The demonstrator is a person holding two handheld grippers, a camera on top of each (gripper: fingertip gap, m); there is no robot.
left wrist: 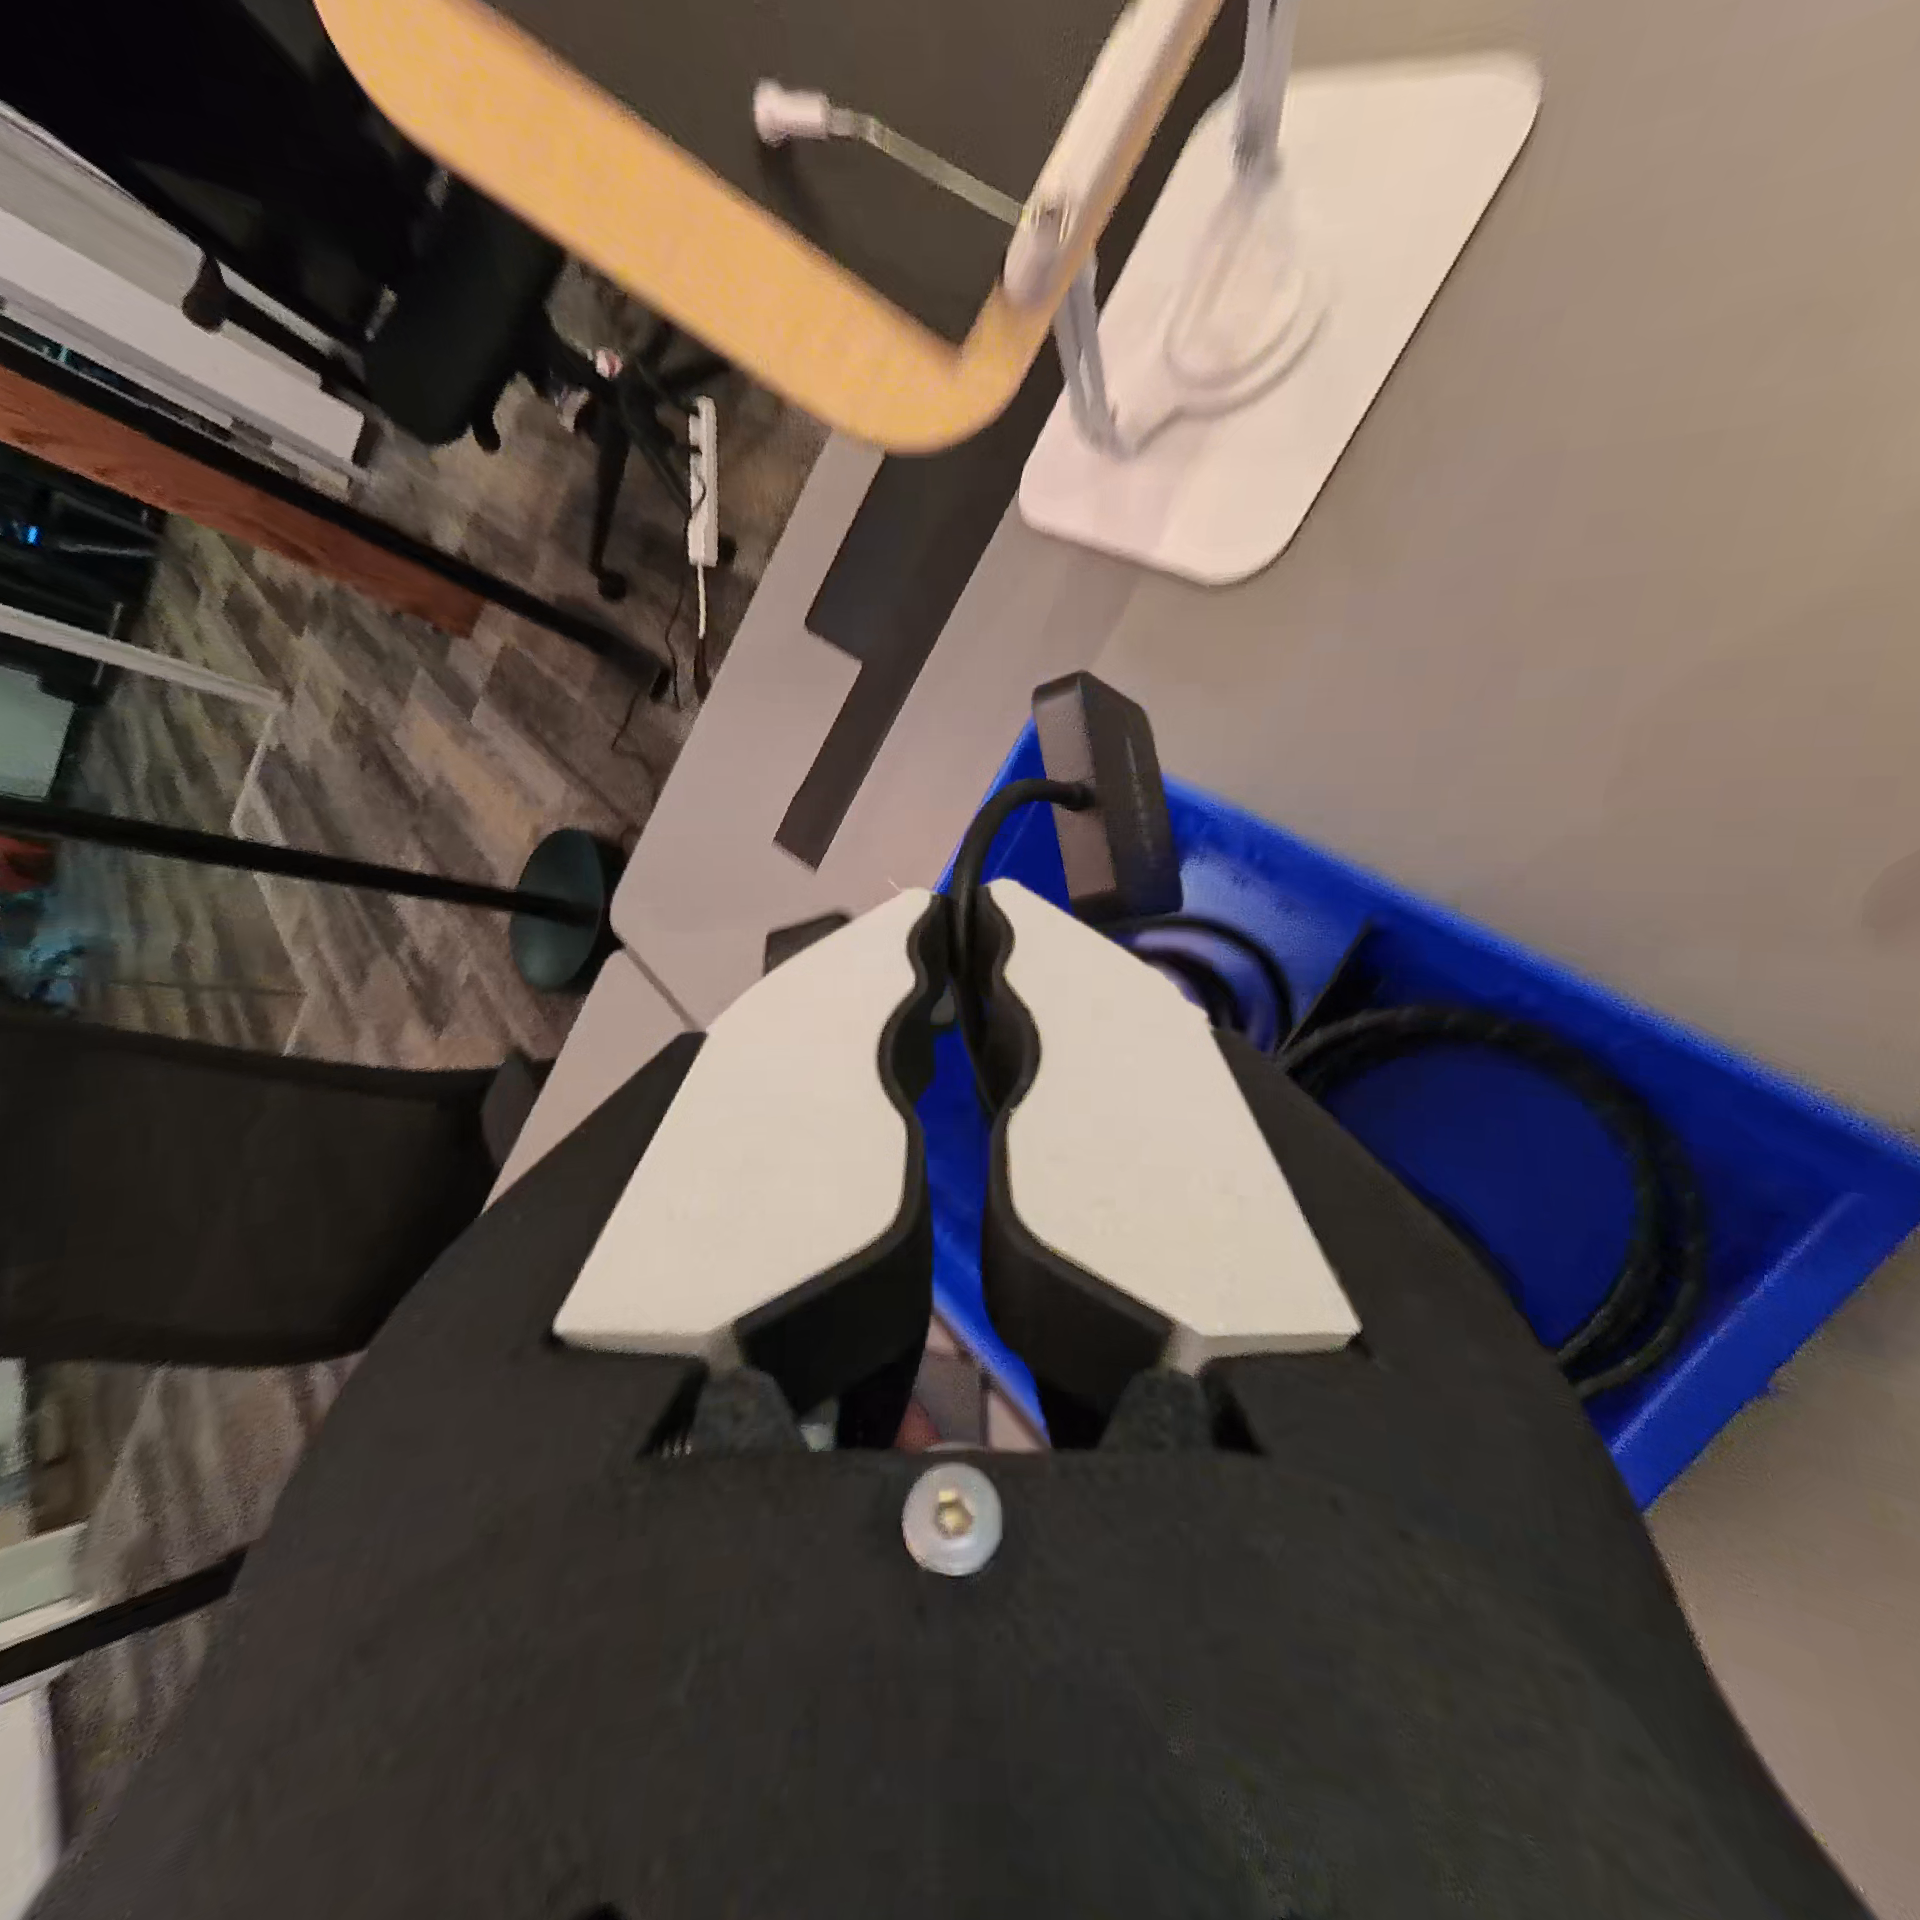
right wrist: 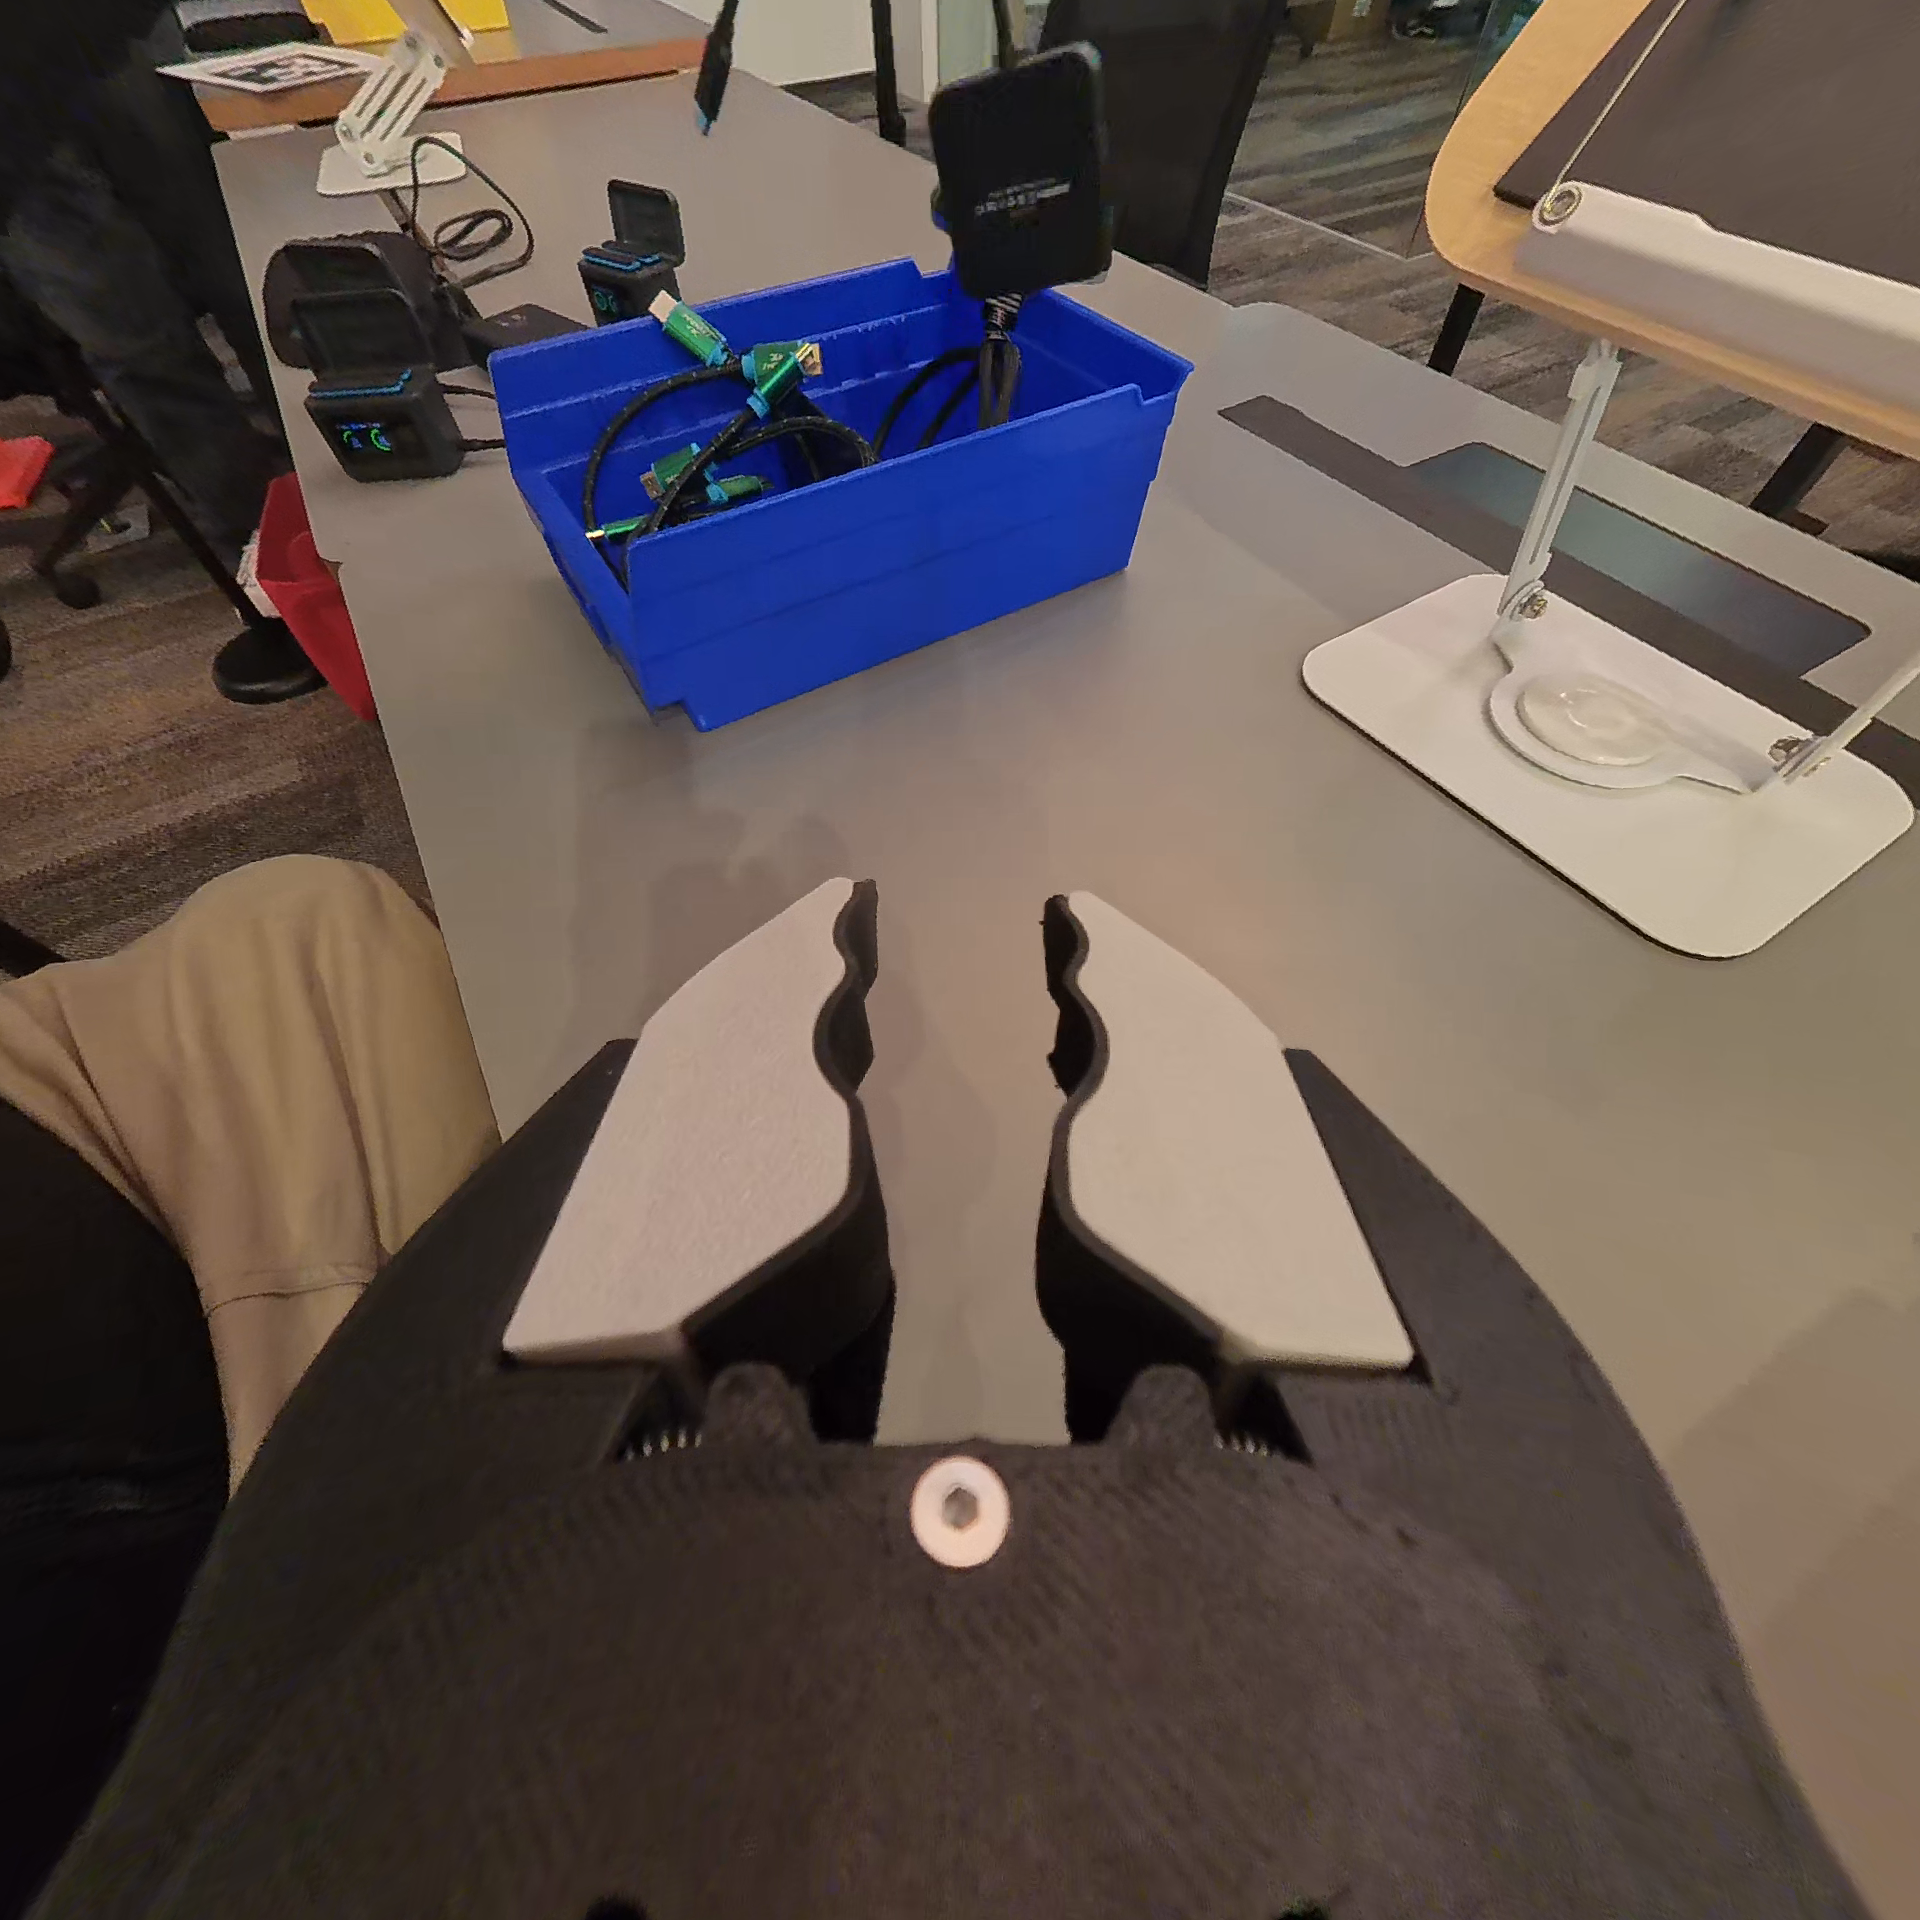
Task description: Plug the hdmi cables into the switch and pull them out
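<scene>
Pale print sits on the black switch (right wrist: 1023, 171), upper centre of the right wrist view; a faint line runs along its edge in the left wrist view (left wrist: 1127, 810). Printed sheet (right wrist: 281, 71) upper left. Lit displays on the black units (right wrist: 379, 431) at left.

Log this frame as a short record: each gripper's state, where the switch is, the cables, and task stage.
left gripper: shut on the switch's thin black lead
right gripper: open, empty, over the grey table
switch: lifted above the blue bin
hdmi cables: loose in the bin, green plugs
stage: nothing plugged in yet
</scene>
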